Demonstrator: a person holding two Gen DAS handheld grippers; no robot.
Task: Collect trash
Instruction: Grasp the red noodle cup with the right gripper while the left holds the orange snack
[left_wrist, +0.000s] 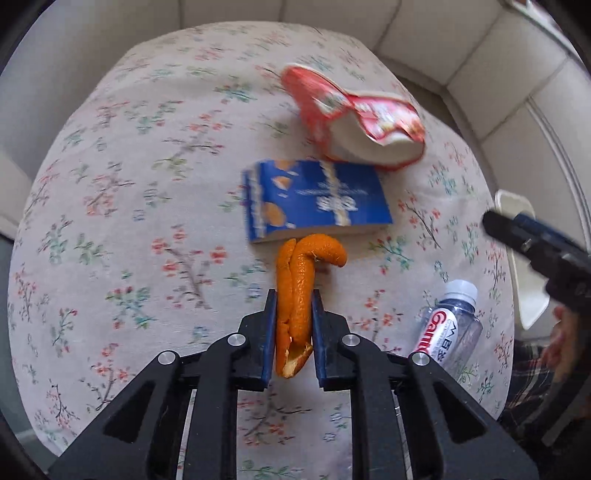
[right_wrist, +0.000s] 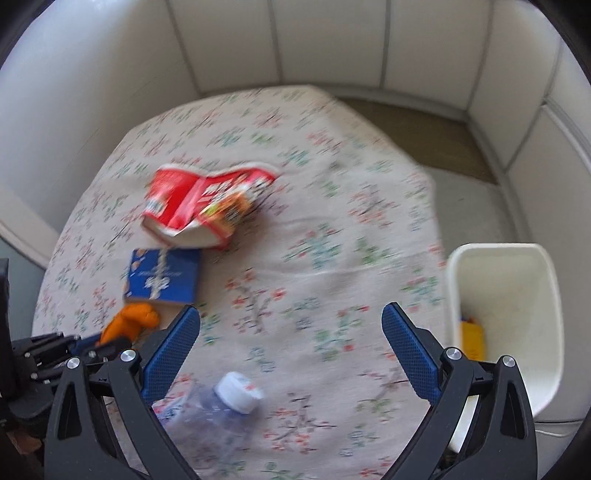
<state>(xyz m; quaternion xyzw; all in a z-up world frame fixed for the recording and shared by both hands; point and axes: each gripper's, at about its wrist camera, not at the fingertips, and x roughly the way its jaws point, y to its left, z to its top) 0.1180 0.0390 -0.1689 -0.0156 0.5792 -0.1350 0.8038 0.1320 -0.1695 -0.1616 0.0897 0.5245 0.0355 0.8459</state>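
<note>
The bottle (right_wrist: 218, 410) is smearing into blur, its base hiding behind a finger; print on the blue box (left_wrist: 317, 201) is staying unreadable.

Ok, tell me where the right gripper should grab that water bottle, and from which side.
Grip the plastic bottle across its clear body just below the white cap, coming from above. It lies on its side on the tablecloth, so the round body probably suits the open right gripper better than the narrow cap.
</note>
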